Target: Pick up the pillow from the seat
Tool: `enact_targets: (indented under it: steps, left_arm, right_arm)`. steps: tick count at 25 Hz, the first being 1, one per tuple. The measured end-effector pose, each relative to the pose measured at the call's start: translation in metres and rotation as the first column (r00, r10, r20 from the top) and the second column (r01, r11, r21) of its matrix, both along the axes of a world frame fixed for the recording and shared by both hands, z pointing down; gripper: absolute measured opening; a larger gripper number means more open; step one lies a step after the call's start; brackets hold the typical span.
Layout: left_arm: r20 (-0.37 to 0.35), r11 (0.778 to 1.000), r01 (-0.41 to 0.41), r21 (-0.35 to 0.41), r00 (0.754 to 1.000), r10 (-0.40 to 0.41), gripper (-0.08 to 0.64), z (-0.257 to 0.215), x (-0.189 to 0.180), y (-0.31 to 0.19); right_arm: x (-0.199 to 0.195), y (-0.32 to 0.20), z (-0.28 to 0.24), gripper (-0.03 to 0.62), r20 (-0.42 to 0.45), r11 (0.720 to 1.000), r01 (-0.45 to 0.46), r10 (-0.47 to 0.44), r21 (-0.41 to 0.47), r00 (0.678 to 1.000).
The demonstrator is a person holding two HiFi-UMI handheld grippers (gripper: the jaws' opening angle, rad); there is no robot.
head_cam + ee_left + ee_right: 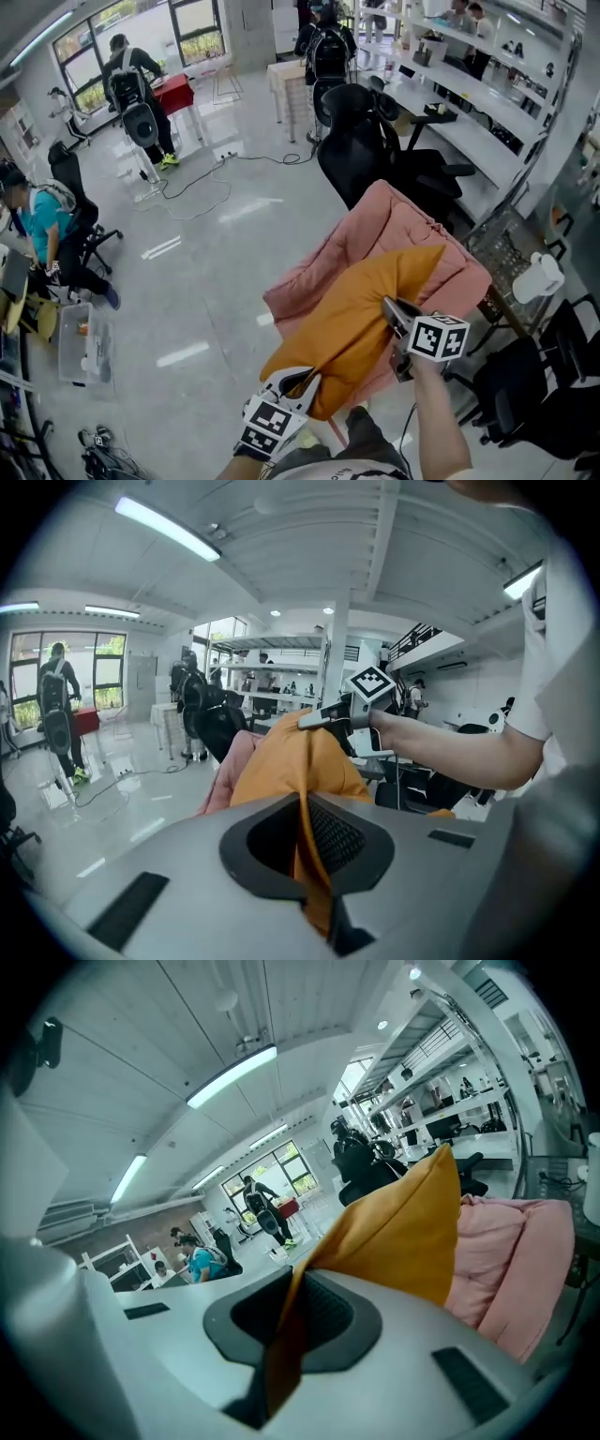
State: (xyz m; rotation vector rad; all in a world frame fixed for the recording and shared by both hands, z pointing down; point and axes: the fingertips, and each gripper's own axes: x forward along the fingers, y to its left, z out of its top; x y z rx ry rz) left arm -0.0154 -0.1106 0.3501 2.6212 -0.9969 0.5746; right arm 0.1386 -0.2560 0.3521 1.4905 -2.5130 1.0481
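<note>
An orange pillow (361, 314) hangs lifted above a pink padded seat (394, 220). My left gripper (298, 382) is shut on the pillow's near lower corner, the cloth pinched between its jaws (307, 841). At the pillow's right edge my right gripper (392, 317) is shut on another corner, the fabric (281, 1335) running down between its jaws. In the left gripper view the pillow (291, 766) stretches up to the right gripper (330, 720). The right gripper view has the pillow (403, 1232) in front of the pink seat (511, 1260).
Black office chairs (361, 141) stand behind the pink seat, and more at the lower right (525, 384). A long white desk (478, 122) runs along the right. A white jug (536, 277) sits on a wire surface. People stand at the far left (136, 84) and sit at the left edge (42, 220).
</note>
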Motion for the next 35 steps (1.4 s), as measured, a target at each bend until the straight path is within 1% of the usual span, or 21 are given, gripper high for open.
enact_targets:
  steps: [5, 11, 17, 20, 22, 27, 35]
  left_arm:
    - [-0.025, 0.998, -0.001, 0.055, 1.000, 0.002, 0.018, -0.042, 0.004, 0.006]
    - [-0.045, 0.993, -0.009, 0.117, 0.999, 0.014, 0.018, -0.083, 0.008, 0.011]
    - [-0.068, 0.985, -0.010, 0.173, 0.997, 0.022, 0.018, -0.118, 0.014, 0.010]
    - [-0.077, 0.978, -0.008, 0.209, 0.997, 0.024, 0.018, -0.135, 0.015, 0.007]
    - [-0.080, 0.975, -0.007, 0.221, 0.996, 0.026, 0.018, -0.143, 0.014, 0.008]
    - [-0.087, 0.972, -0.008, 0.234, 0.996, 0.029, 0.018, -0.154, 0.012, 0.016]
    - [-0.096, 0.971, -0.003, 0.238, 0.995, 0.027, 0.017, -0.153, 0.013, 0.015]
  right_arm:
    - [0.004, 0.006, -0.044, 0.038, 0.026, 0.999, 0.000, -0.001, 0.048, 1.000]
    - [0.008, 0.010, -0.092, 0.038, 0.023, 0.995, -0.002, -0.001, 0.103, 1.000]
    - [0.016, 0.012, -0.130, 0.038, 0.033, 0.991, -0.011, 0.007, 0.133, 0.999]
    - [0.018, 0.011, -0.147, 0.038, 0.026, 0.988, -0.011, 0.007, 0.154, 1.000]
    - [0.016, 0.013, -0.157, 0.037, 0.019, 0.986, -0.010, 0.007, 0.167, 1.000]
    - [0.013, 0.020, -0.169, 0.035, -0.003, 0.984, -0.005, 0.006, 0.180, 1.000]
    - [0.016, 0.021, -0.156, 0.032, -0.017, 0.986, -0.009, 0.012, 0.165, 1.000]
